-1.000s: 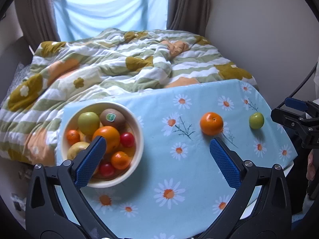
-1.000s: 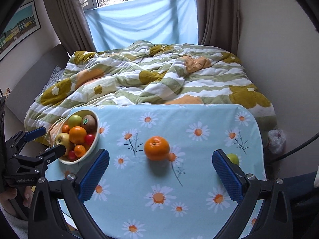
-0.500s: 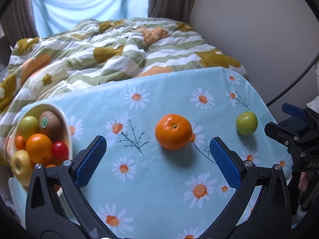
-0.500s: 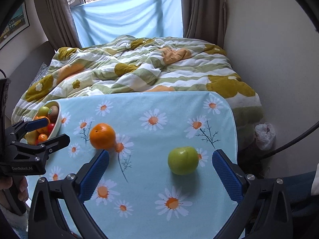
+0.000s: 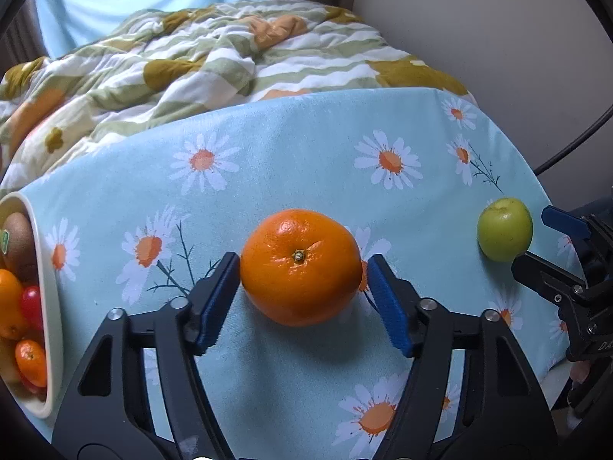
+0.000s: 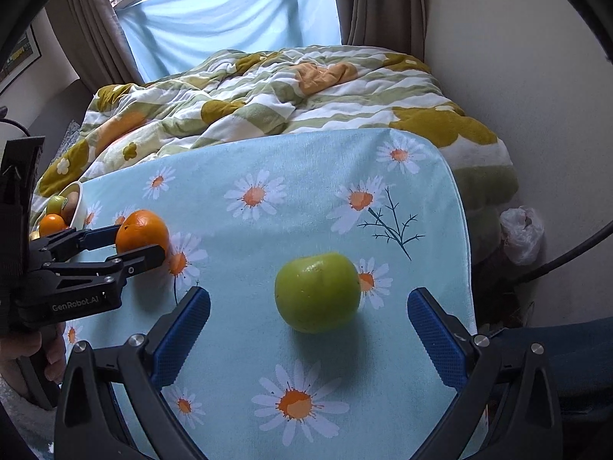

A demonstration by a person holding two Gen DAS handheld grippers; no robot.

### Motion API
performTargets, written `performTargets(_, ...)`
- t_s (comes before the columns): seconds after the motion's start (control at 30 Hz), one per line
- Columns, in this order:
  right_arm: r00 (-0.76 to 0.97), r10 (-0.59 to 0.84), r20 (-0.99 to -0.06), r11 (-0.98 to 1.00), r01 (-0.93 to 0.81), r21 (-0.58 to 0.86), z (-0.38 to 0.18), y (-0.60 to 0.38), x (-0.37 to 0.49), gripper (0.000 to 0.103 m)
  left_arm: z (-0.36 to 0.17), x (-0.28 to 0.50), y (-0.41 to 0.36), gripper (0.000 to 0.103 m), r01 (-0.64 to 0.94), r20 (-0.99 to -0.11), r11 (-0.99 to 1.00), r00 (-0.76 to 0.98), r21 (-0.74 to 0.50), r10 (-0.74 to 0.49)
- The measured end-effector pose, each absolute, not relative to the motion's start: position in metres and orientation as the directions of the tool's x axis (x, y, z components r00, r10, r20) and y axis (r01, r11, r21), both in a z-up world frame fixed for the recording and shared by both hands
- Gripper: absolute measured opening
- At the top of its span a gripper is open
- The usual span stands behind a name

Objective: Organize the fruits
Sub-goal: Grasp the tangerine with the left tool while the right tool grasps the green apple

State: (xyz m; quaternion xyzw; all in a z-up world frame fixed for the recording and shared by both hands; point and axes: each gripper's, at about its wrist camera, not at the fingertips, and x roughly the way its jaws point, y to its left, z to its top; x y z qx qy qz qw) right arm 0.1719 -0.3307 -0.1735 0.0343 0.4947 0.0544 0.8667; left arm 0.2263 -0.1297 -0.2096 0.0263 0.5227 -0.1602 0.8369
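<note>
On the daisy-print tablecloth (image 5: 306, 161) an orange (image 5: 300, 266) lies between the blue pads of my left gripper (image 5: 300, 268). Its jaws are closing, and both pad tips touch the fruit's sides. From the right wrist view, the same left gripper (image 6: 141, 241) straddles the orange (image 6: 141, 230). A green apple (image 6: 317, 291) rests on the cloth between the wide-apart fingers of my right gripper (image 6: 308, 299), which is open and touches nothing. The left wrist view shows that apple (image 5: 505, 228) just beside the right gripper (image 5: 536, 239). A cream bowl (image 5: 53, 306) of mixed fruit stands at the left edge.
A rumpled flowered quilt (image 6: 268, 103) covers the bed behind the table. The cloth's right edge (image 6: 459, 230) drops off near a wall, with a white plastic bag (image 6: 523, 234) on the floor there. A hand (image 6: 49, 352) grips the left tool.
Both grippers have come down and closer to the table. The left one's jaws narrowed from wide open onto the orange. The green apple now sits between the right fingers.
</note>
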Motion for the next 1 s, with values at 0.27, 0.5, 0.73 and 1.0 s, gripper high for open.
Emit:
performTargets(0.27, 0.466, 0.139, -0.874, 0.990, -0.060, 0.125, -0.189, -0.333, 0.181, 0.090, -0.211, 0.227, -0.131, 0.066, 0.297, -0.893, 0.948, 0.389, -0.111, -0.226)
performTargets(0.5, 0.448, 0.143, -0.882, 0.990, -0.076, 0.121, -0.197, -0.331, 0.186, 0.075, -0.211, 0.222, -0.126, 0.066, 0.280, -0.894, 0.953, 0.388, -0.120, -0.226)
performTargets(0.73, 0.438, 0.153, -0.886, 0.988, -0.091, 0.126, -0.204, -0.329, 0.192, 0.066, -0.210, 0.215, -0.120, 0.066, 0.265, -0.897, 0.958, 0.389, -0.108, -0.209)
performTargets(1.0, 0.439, 0.150, -0.886, 0.988, -0.092, 0.122, -0.203, -0.331, 0.195, 0.049, -0.206, 0.210, -0.115, 0.066, 0.242, -0.893, 0.964, 0.401, -0.112, -0.205)
